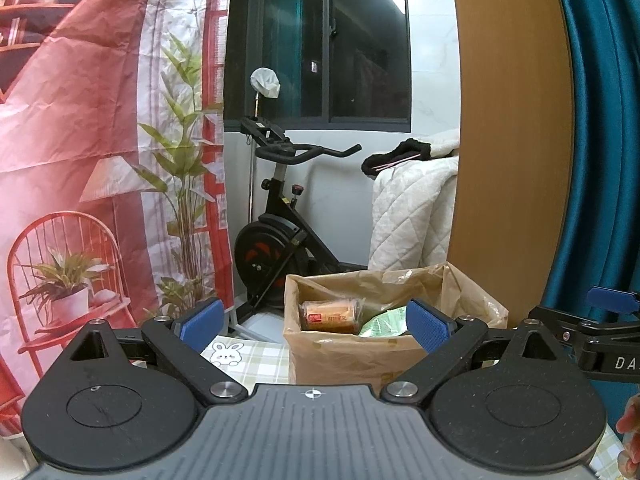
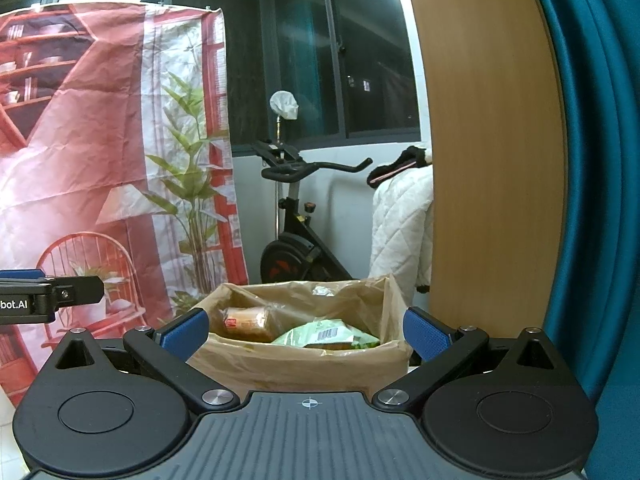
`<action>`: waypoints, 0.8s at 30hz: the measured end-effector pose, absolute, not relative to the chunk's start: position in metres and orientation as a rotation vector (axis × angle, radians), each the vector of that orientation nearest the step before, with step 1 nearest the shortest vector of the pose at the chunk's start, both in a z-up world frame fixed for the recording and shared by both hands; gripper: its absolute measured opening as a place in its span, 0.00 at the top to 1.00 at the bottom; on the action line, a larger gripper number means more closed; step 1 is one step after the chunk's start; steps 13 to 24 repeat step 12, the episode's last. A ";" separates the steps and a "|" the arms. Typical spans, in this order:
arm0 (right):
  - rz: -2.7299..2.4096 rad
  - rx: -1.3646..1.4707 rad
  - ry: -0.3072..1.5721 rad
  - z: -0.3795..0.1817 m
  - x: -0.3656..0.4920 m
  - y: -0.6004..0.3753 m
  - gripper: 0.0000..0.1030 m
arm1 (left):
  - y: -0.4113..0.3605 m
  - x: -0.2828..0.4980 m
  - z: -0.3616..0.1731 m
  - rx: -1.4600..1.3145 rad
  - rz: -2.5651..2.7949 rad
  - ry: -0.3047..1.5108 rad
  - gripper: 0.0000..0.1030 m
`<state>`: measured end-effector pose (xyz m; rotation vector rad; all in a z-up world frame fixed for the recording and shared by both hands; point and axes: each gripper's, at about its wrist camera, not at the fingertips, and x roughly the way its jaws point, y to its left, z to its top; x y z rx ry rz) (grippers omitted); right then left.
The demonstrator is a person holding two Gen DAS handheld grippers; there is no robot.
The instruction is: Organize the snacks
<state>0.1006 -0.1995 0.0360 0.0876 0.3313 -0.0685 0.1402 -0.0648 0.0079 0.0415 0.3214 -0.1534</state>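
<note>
An open brown paper bag (image 1: pixel 352 360) (image 2: pixel 300 368) stands on a table with a checked cloth (image 1: pixel 256 364). Inside it lie an orange-wrapped snack roll (image 1: pixel 330 315) (image 2: pixel 248 324) and a green snack packet (image 1: pixel 384 322) (image 2: pixel 332 334). My left gripper (image 1: pixel 316 326) is open just short of the bag, its blue pads (image 1: pixel 202 324) wide apart with nothing between them. My right gripper (image 2: pixel 306 336) is open too and faces the bag's mouth, holding nothing. Each gripper shows at the edge of the other's view: the right gripper (image 1: pixel 612 320) and the left gripper (image 2: pixel 40 296).
A black exercise bike (image 1: pixel 280 240) stands behind the table under a dark window. A red printed backdrop (image 1: pixel 100 160) hangs at the left. At the right are a wooden panel (image 1: pixel 512 140), a teal curtain (image 1: pixel 600 160) and a white quilt (image 1: pixel 412 216). A hand (image 1: pixel 630 428) shows at the right edge.
</note>
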 end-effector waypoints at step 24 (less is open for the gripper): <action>-0.065 0.082 0.334 0.035 0.104 -0.202 0.01 | -0.065 0.142 0.008 0.031 -0.145 0.324 0.04</action>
